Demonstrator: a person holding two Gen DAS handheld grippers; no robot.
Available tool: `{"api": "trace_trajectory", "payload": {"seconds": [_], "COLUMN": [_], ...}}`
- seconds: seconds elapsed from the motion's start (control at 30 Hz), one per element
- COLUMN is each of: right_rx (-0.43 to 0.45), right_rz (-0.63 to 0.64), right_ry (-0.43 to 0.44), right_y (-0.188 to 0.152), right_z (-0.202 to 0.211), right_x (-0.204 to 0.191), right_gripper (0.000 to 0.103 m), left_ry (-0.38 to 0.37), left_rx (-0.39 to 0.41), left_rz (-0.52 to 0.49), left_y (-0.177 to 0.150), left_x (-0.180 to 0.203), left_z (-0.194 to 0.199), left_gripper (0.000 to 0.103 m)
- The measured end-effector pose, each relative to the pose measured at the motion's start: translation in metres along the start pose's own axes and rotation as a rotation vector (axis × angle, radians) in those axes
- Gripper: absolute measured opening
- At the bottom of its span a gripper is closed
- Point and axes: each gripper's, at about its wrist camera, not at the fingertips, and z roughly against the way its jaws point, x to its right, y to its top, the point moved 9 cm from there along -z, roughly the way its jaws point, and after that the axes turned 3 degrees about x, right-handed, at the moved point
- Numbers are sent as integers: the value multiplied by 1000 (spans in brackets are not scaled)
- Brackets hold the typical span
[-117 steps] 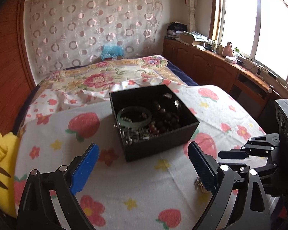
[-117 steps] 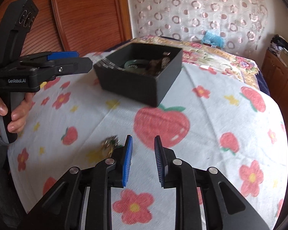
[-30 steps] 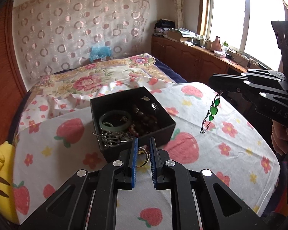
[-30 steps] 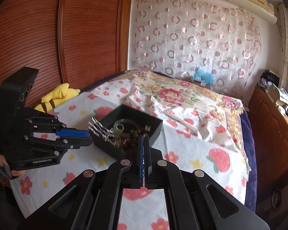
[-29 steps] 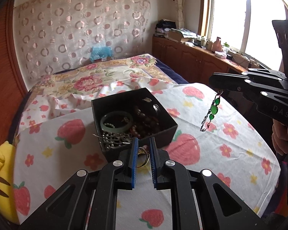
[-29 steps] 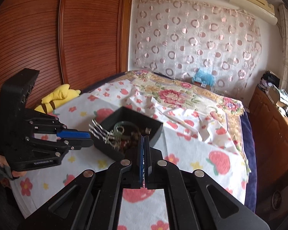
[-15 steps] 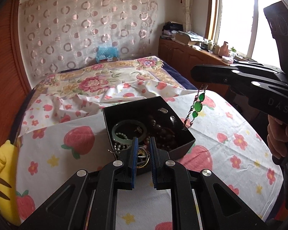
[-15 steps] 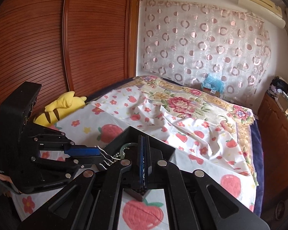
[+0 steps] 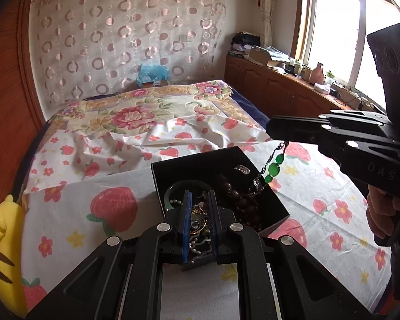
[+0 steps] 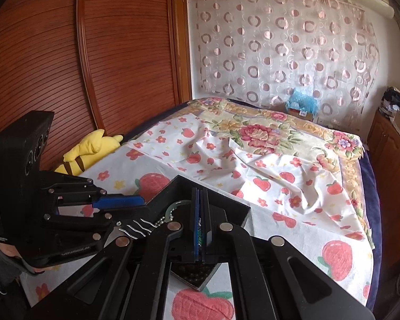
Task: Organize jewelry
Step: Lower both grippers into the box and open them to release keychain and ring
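A black box sits on the bed, and it is full of jewelry. Inside it are a pale green bangle, dark brown beads, a silver ring and some little pearl beads.

The left gripper is right over the near side of the box. Its two blue fingers are pulled in close and they pinch a gold ring piece between them. Below the fingers, more chains and beads lie in the box.

The right gripper comes in from the right side, up above the far corner of the box. Its fingers are squeezed tight together on a chain with green stones. The chain hangs down from the fingertips, and its bottom end dips into the box, near the brown beads. In the right wrist view the green chain is just a thin strip caught between the flat fingers.

A hand holds the handle of the right gripper. In the right wrist view, some wavy silver hair pins poke out just under the left gripper's fingers, at the edge of the box.

The box rests on a white sheet with red strawberries and flowers on it. A yellow plush toy lies at the left edge of the bed. Behind the bed hangs a curtain with pink rings, and a window shines on the right.
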Motion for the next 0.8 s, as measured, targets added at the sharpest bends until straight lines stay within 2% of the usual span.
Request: {"api": "trace_trajectory", "payload": {"seconds": [0.2,0.27,0.3,0.33,0.8], "right_rx": [-3,2,4,6,-16], "right_rz": [-4,-8,-12,-15,-62], "right_ry": [15,11,10,8,-81], "right_y": [3,5,5,6,-23], "right_z": [-5,-5,-4,-4,12], "right_x": [-4,-3,-1,0,35], "right_gripper": [3,14,23,27,27], "left_ry": [4,5,7,8,18], "left_rx": [0,0,1,1,4], "left_rz": [10,15,17,17,16], "left_y": [4,5,6,6,27], "left_x": [-6,-7,-9,-9,-14], "left_z": [-6,-8,-9,-10,-29], "left_gripper": [11,11,11,11,11]}}
